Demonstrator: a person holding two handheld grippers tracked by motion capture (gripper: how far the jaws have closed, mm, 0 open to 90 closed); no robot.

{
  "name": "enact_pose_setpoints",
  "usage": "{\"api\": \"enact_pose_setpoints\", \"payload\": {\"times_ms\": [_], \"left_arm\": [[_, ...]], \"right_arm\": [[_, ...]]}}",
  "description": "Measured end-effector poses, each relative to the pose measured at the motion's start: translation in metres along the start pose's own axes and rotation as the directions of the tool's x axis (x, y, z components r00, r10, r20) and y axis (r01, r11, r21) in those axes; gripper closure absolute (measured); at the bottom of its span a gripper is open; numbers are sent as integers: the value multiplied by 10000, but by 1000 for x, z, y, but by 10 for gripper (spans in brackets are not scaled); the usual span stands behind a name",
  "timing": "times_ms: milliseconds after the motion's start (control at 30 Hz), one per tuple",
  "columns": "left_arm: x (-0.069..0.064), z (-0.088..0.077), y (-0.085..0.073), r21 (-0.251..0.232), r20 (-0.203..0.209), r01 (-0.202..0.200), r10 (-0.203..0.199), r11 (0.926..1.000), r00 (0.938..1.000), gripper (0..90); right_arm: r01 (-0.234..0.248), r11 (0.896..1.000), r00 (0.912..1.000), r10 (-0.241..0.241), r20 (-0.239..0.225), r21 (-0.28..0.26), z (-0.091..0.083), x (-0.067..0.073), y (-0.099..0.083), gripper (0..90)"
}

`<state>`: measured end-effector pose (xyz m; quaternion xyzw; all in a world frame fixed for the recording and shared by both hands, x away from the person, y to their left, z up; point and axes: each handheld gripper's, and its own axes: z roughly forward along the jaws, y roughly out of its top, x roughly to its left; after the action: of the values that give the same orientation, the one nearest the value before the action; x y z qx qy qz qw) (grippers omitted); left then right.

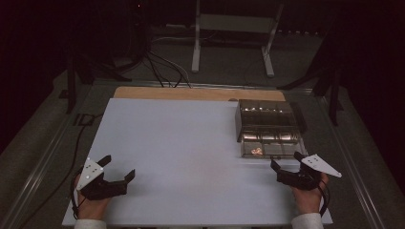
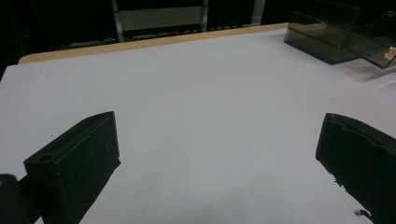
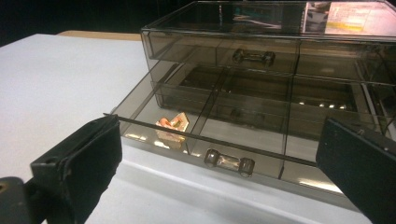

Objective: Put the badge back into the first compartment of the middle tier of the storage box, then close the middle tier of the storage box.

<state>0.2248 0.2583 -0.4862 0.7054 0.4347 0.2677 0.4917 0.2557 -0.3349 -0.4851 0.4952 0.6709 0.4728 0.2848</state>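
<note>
At the left of the high view, the left gripper [image 1: 118,168], black with a grey three-cornered plate on top, is held in the person's left hand [image 1: 90,206] near the front left corner of the table. Its jaws are spread wide, and nothing is between them. In the left gripper view the two black jaws rise over the bare white table top [image 2: 196,107], and the box stands far off at the upper right.

The middle of the white table carries nothing. Along its far edge a strip of light wooden board [image 1: 191,93] shows.

To the right stands the smoky transparent plastic drawer box [image 1: 265,117], near the right edge of the table. Its lower drawer [image 3: 196,116] is pulled out toward the person and is divided into compartments. In the left compartment of this drawer lies a small orange and cream coloured object [image 3: 172,126]; what it is exactly, I cannot tell. On the front wall of the open drawer there is a small clear bar handle [image 3: 229,163], and the closed upper drawer has the same kind of handle [image 3: 253,57].

At the far right, the right gripper [image 1: 286,161] is held in the person's right hand [image 1: 308,198], just in front of the open drawer. Its jaws are also spread apart and hold nothing; in the right gripper view the drawer handle sits between them, farther off, not touched.
</note>
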Motion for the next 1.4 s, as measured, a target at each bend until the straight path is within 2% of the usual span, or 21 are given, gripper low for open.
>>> {"api": "enact_pose_setpoints", "payload": {"times_ms": [233,267,300,1000,1133,1167,1233,1333,1400], "left_arm": [[-3,2,0,-72,-36,-63,63,10000,10000,6],[-3,2,0,-60,-44,-62,62,10000,10000,7],[-3,3,0,-42,-35,-68,68,10000,10000,7],[-6,4,0,-1,-1,-199,199,9998,9998,7],[-6,4,0,-13,-3,-233,233,9997,9997,7],[-6,4,0,-10,1,-206,206,9998,9998,7],[-6,5,-1,9,-14,-205,205,9998,9998,7],[-6,5,-1,5,3,-192,192,9998,9998,7],[-6,5,-1,-6,-9,-160,160,9999,9999,6]], "right_arm": [[48,9998,9999,-50,100,201,3,-2,0,9],[64,9998,9999,-66,111,213,3,-3,0,54],[81,9998,9999,-83,114,181,3,-3,0,61],[-141,9992,9989,124,441,381,5,-13,-3,70],[-90,9988,9964,49,841,481,5,-13,-3,162],[-57,9988,9968,17,800,489,5,-13,-3,195],[79,9988,9962,-121,863,489,4,-12,-3,282],[181,9984,9958,-228,886,538,2,-11,-3,470],[197,9982,9962,-244,832,568,1,-12,-4,562]]}}
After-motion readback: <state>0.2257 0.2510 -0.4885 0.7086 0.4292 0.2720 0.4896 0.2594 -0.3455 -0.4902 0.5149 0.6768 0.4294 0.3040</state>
